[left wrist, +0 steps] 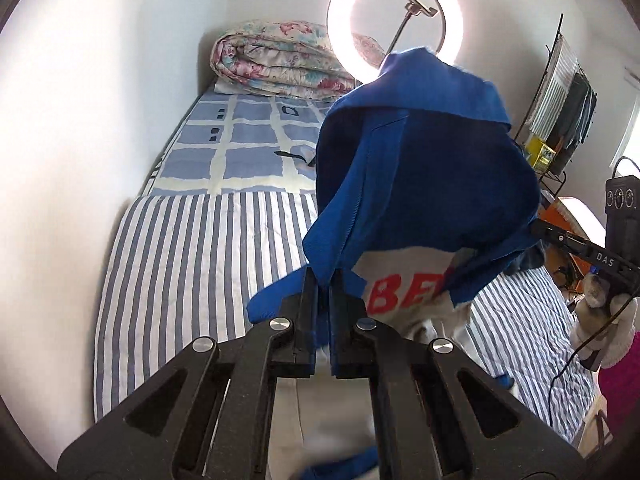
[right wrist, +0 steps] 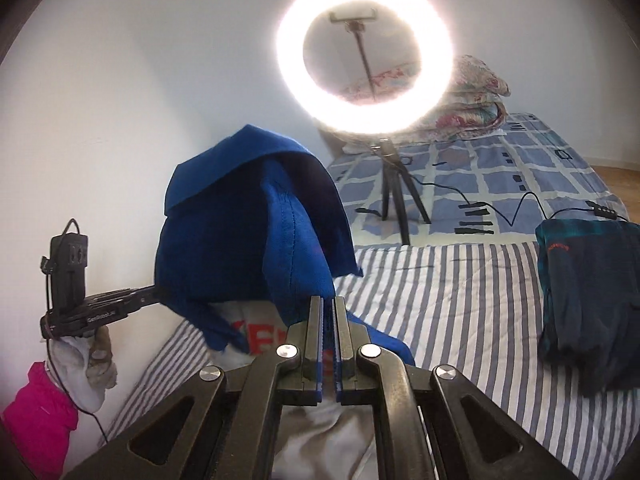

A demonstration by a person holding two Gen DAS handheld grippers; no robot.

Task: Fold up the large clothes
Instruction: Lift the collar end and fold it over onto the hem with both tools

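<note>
Leaving open striped bed (left wrist: 180,264) at lower left; blocking centre frame, hanging blue garment (left wrist: 420,184); crowding upper centre, ring light (right wrist: 364,52); occupying right edge, folded dark clothing (right wrist: 588,300).

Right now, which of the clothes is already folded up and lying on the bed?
The dark navy garment, folded flat on the striped sheet. The blue-and-white garment isn't: it hangs in the air, pinched by the left gripper and right gripper.
</note>
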